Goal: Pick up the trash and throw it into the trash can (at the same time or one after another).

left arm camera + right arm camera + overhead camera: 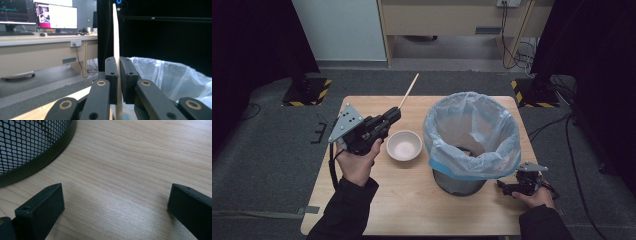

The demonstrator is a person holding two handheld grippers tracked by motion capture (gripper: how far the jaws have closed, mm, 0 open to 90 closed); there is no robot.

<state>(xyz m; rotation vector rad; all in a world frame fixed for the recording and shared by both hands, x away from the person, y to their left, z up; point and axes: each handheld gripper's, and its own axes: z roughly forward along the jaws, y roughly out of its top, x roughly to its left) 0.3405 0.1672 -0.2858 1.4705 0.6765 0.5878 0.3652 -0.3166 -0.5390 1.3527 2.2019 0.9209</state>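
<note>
My left gripper [393, 115] is raised over the left half of the wooden table [412, 200], shut on a pale wooden stick [408, 91] that points up and away. In the left gripper view the stick [116, 37] stands pinched between the two black pads [111, 75], with the bag-lined bin [170, 75] behind it. A white bowl [404, 145] sits on the table just right of that gripper. My right gripper [507, 188] rests low at the table's right front, beside the mesh bin [472, 145]. Its jaws stand wide apart over bare wood [115, 195], nothing between them.
The bin's black mesh wall [27, 142] curves close on the left in the right gripper view. A desk with monitors [37, 15] stands beyond the table. Grey carpet [272, 150] surrounds the table, with stand bases [307, 90] at the far corners.
</note>
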